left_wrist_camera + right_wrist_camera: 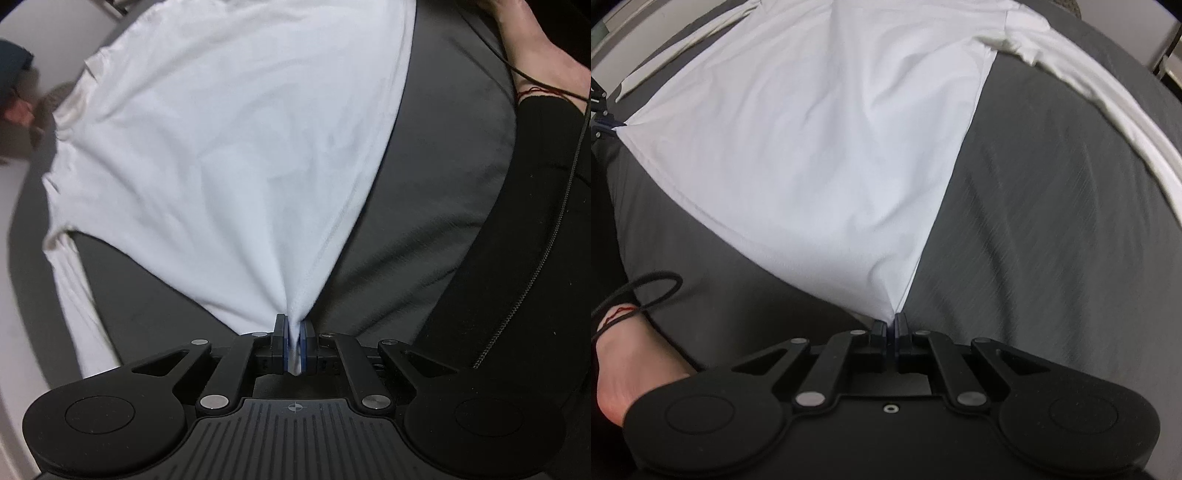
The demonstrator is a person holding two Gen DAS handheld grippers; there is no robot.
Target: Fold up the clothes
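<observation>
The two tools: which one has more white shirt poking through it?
The left tool: white shirt bunches right through its pads. The right tool pinches only a corner tip.

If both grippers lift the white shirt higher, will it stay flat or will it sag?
The shirt will probably sag: its cloth already bunches into folds at the left gripper. It looks thin and light. The sleeve would likely trail on the grey cover.
</observation>
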